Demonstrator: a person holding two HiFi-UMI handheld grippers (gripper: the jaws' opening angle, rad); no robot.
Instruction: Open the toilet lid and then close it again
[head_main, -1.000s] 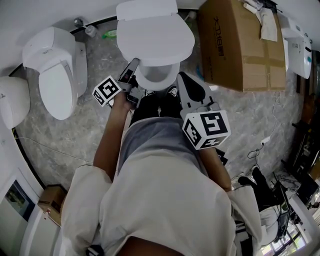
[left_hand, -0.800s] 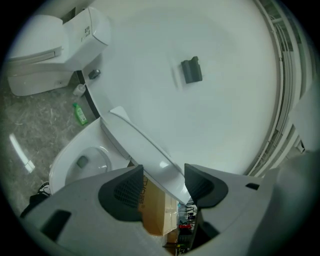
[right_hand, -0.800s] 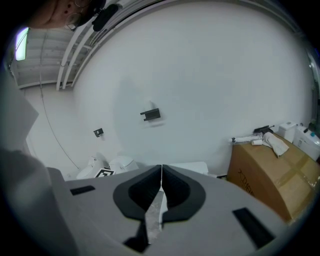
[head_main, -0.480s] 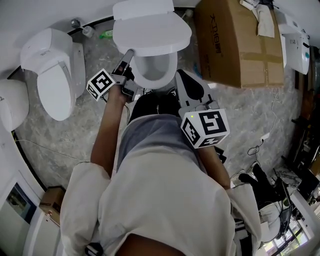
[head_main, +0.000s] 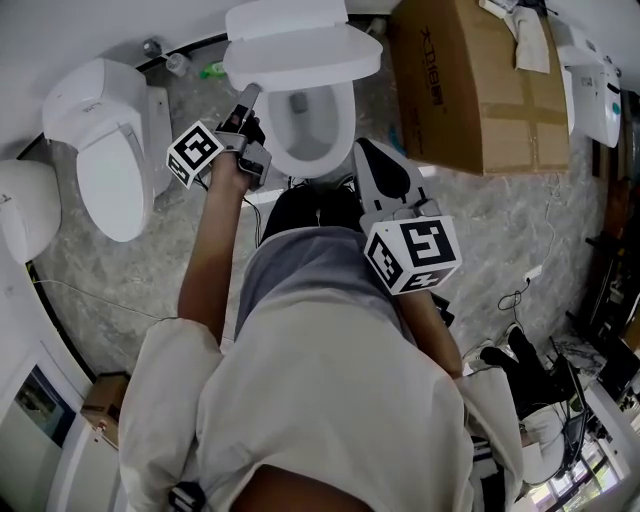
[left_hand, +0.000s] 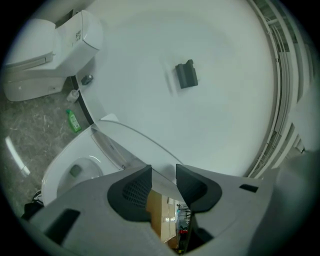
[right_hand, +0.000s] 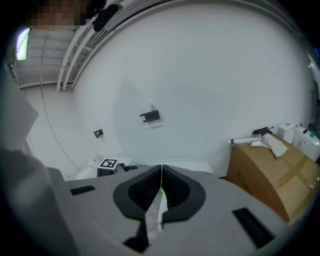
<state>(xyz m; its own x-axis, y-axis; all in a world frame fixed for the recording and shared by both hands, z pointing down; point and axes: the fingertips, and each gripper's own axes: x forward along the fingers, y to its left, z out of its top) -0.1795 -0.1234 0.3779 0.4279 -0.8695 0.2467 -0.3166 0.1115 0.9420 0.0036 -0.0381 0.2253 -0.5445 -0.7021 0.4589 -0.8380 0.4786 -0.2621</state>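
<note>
The white toilet stands at the top middle of the head view, its lid (head_main: 300, 55) tipped up off the open bowl (head_main: 310, 130). My left gripper (head_main: 246, 97) is at the lid's left rim. In the left gripper view the lid (left_hand: 145, 145) runs in between the jaws of that gripper (left_hand: 163, 175), which have just been closing and now hold its rim. My right gripper (head_main: 383, 175) hangs lower, in front of the bowl and apart from it. Its jaws (right_hand: 161, 172) are shut, with nothing between them.
A second white toilet (head_main: 110, 150) stands to the left, and a green bottle (head_main: 215, 70) lies on the floor between the two. A large cardboard box (head_main: 475, 80) sits close on the right. The person's legs fill the floor before the bowl.
My left gripper has travelled up along the toilet's left side. The lid has swung further back, so more of the bowl shows. The right gripper has kept still.
</note>
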